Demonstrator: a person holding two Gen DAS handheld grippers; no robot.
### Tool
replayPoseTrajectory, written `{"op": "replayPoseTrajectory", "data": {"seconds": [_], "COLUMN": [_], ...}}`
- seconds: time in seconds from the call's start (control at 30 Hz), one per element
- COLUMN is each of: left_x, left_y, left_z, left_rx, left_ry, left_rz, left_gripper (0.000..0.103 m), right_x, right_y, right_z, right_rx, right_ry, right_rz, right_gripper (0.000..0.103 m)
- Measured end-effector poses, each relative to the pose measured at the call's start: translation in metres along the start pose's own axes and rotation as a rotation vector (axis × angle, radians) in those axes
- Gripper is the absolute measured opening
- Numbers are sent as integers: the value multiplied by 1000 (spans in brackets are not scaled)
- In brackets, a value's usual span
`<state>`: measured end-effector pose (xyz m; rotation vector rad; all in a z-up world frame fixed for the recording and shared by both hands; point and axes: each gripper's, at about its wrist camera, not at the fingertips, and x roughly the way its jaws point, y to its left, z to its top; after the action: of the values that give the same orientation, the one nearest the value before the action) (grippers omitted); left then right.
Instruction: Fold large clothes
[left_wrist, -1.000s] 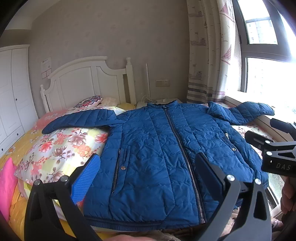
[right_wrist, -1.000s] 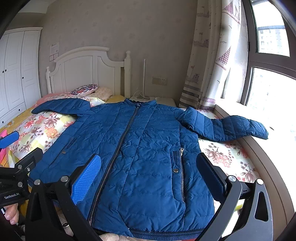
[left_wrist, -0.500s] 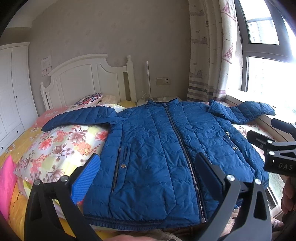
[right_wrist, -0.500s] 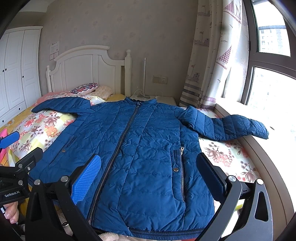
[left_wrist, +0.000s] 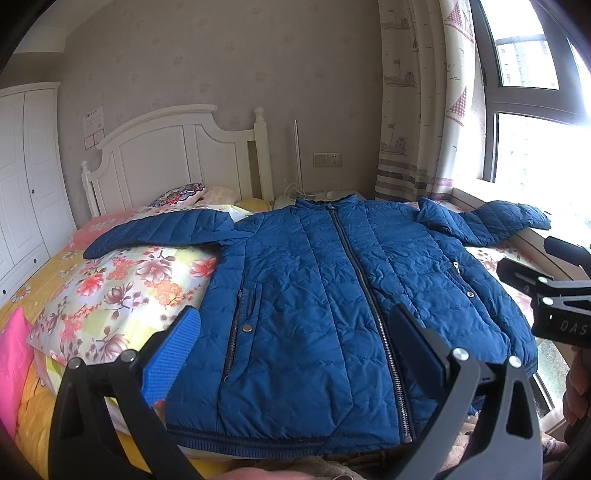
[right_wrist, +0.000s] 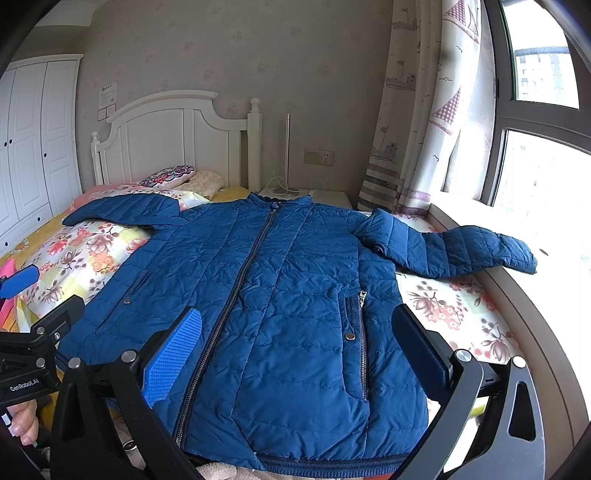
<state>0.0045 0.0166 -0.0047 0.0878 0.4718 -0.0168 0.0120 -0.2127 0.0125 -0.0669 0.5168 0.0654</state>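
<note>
Left wrist: quilted blue jacket flat, zipped, sleeves spread; both tongs empty.

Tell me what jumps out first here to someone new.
A blue quilted puffer jacket lies zipped and front-up across the bed, both sleeves spread out. One sleeve rests on the floral patterned quilt, the other reaches onto the window ledge. Both grippers hover open at its hem.

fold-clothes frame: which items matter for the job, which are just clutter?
Job:
- blue quilted jacket, spread flat, zipped, both sleeves out
- left gripper, open, holding nothing
- right gripper, open, holding nothing

Lying about:
- floral pillow under the jacket's sleeve side
- patterned cushion by the headboard
- curtain
- wardrobe
</note>
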Motion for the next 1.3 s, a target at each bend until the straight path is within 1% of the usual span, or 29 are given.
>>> {"op": "replayPoseTrajectory", "data": {"seconds": [0.9,1.1,1.3], "left_x": [1,4,14], "left_y": [0,-1,-2], "left_z": [-2,-10,-6], "left_rx": [-2,-3,-3], "left_ry": [6,25,59], "left_rz": [-2,-5,-13], "left_gripper": [101,101,101], "right_x": [3,8,17], "right_y": [-1,-2,-7], "right_z": [-3,-6,-6], "right_rx": [4,8,17], "right_ry": [8,24,39], "right_rz": [4,6,0], "right_gripper": [99,99,99]}}
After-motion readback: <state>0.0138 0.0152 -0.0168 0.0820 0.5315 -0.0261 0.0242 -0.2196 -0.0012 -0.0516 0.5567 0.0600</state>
